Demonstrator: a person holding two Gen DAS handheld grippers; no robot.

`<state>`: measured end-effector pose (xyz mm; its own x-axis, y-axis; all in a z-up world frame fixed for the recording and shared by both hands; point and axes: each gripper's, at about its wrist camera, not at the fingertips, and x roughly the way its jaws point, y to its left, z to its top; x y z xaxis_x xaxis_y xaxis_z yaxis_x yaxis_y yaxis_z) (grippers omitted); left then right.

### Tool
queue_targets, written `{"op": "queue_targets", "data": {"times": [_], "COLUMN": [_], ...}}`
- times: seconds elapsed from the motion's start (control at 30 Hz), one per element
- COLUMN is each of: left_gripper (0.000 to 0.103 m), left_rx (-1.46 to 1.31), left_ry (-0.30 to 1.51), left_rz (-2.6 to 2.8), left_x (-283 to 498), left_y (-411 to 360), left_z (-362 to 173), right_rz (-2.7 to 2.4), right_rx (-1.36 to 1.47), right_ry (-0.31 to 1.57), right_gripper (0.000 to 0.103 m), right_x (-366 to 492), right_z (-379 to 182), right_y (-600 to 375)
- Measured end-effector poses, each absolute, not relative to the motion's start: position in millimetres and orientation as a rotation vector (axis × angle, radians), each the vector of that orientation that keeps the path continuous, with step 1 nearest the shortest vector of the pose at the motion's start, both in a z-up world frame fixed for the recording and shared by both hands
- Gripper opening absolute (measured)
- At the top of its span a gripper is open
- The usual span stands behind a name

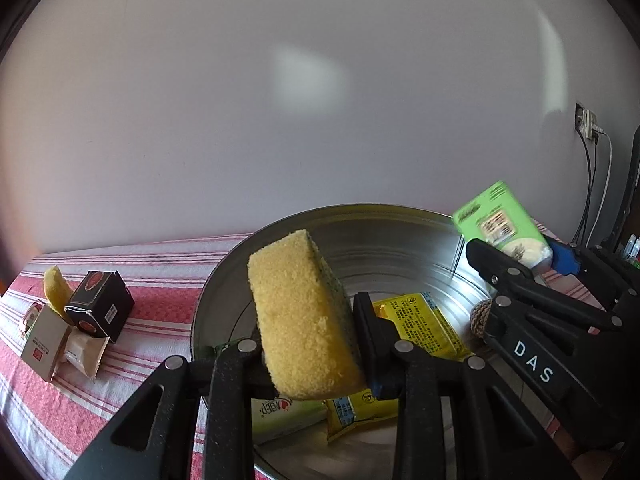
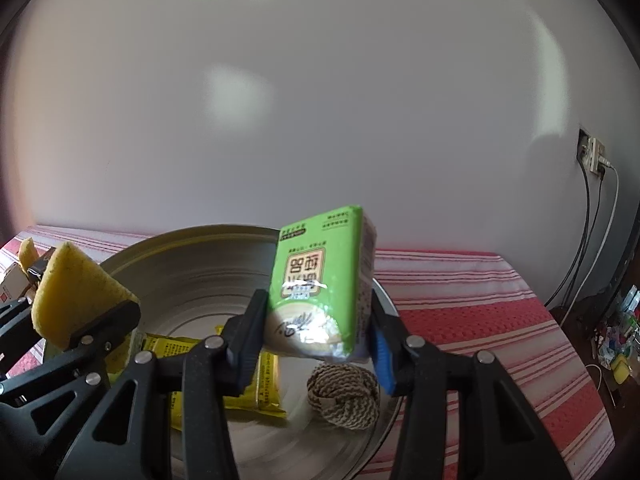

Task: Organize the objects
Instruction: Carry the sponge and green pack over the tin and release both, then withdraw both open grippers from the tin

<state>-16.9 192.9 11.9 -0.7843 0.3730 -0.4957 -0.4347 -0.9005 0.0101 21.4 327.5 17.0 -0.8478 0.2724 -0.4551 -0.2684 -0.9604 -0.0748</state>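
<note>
My left gripper (image 1: 308, 344) is shut on a yellow sponge with a green scrub side (image 1: 300, 316) and holds it above the steel bowl (image 1: 384, 228). The sponge also shows in the right wrist view (image 2: 72, 292). My right gripper (image 2: 316, 328) is shut on a green tissue pack (image 2: 320, 280) above the bowl (image 2: 192, 264); the pack also shows in the left wrist view (image 1: 500, 224). In the bowl lie yellow packets (image 1: 420, 320), a white-green packet (image 1: 280, 416) and a knotted rope ball (image 2: 344, 396).
The bowl stands on a red and white striped cloth (image 2: 500, 320). To its left lie a black box (image 1: 100, 304), a white box (image 1: 44, 344), a small wrapped snack (image 1: 84, 352) and another yellow sponge (image 1: 56, 288). A wall socket with cables (image 2: 592, 156) is at right.
</note>
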Motion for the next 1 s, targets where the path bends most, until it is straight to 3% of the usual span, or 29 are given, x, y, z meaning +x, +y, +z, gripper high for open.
{"op": "queue_targets", "data": {"times": [0.03,0.07,0.1,0.13,0.2,0.43,0.53,0.83,1.0], "left_gripper": [0.043,0.064,0.085,0.089,0.090,0.090,0.090,0.090,0.090], "left_rx": [-0.695,-0.695,-0.676,-0.634,-0.545,-0.525,-0.519,-0.479,-0.488], "left_ry": [0.180,0.186,0.183,0.176,0.186,0.179,0.168,0.177,0.171], "left_rz": [2.612,2.613,2.629,2.659,2.698,2.759,2.793,2.873,2.886], "left_x": [-15,-13,-9,-4,6,18,13,5,13], "left_y": [193,193,189,186,180,166,156,134,128], "left_z": [12,13,15,18,25,29,28,25,28], "right_rz": [2.778,2.775,2.776,2.781,2.793,2.752,2.735,2.683,2.610], "right_rx": [-0.664,-0.637,-0.603,-0.570,-0.492,-0.420,-0.386,-0.275,-0.216], "right_ry": [-0.020,-0.030,-0.036,-0.032,-0.008,0.040,0.073,0.236,0.222], "right_gripper": [0.050,0.055,0.067,0.074,0.089,0.091,0.099,0.102,0.102], "right_x": [23,25,28,32,42,51,52,68,75], "right_z": [18,19,21,23,29,34,35,34,34], "right_y": [327,326,325,324,324,326,328,339,334]}}
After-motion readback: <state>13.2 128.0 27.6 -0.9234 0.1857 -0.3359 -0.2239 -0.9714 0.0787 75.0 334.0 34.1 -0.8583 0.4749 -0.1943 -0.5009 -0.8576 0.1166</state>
